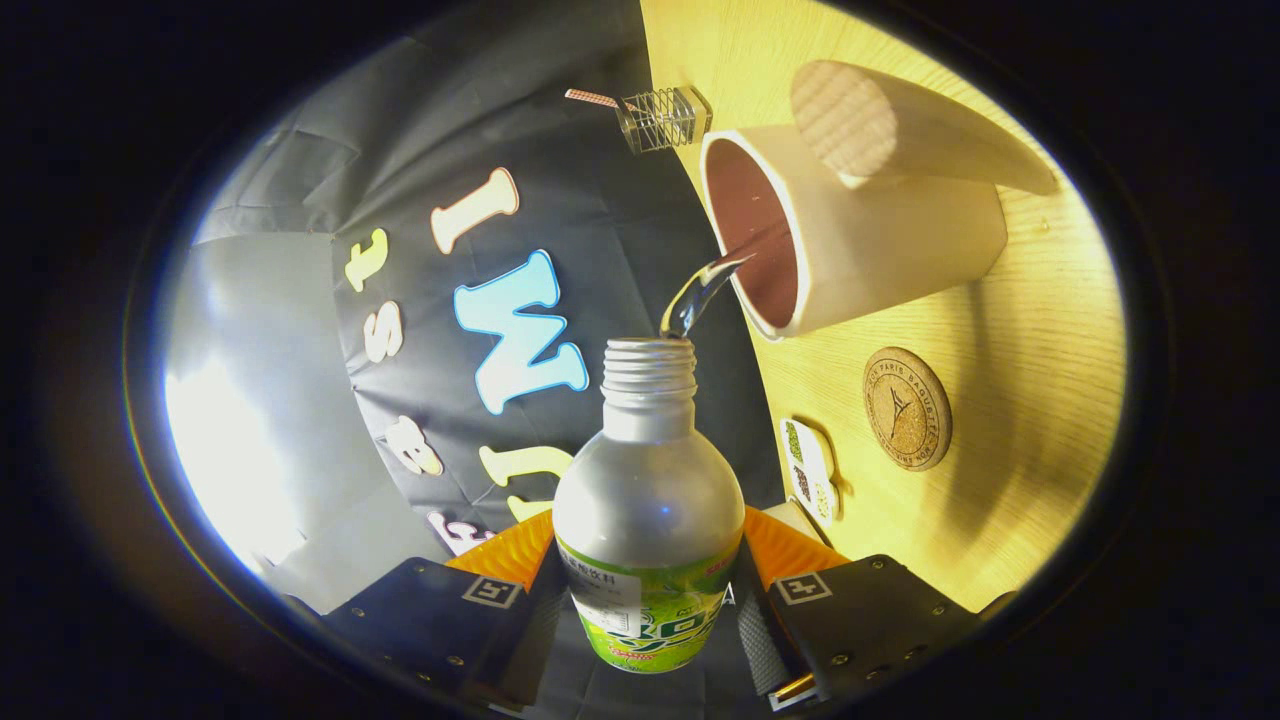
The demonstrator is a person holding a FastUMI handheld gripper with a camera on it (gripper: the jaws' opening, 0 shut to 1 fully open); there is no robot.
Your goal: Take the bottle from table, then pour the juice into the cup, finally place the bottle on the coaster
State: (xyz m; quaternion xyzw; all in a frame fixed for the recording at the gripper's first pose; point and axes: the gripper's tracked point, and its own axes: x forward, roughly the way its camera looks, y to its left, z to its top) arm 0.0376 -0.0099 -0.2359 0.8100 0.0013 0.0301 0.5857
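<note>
My gripper [648, 570] is shut on a silver bottle [648, 500] with a green label, one finger pressing on each side of its body. The whole view is rolled, so the bottle is tipped over toward the cup. A clear stream of liquid [700, 295] runs from the bottle's open threaded mouth into the white cup [880, 250], whose inside looks dark red-brown. The round cork coaster [907, 408] lies on the wooden table [1030, 400] next to the cup, beyond my fingers.
A tall pale cylinder with a woven end [900, 125] stands right beside the cup. A small clear holder with a wire mesh [665, 118] sits at the table's edge beyond the cup. A small white patterned piece [808, 468] lies near the coaster.
</note>
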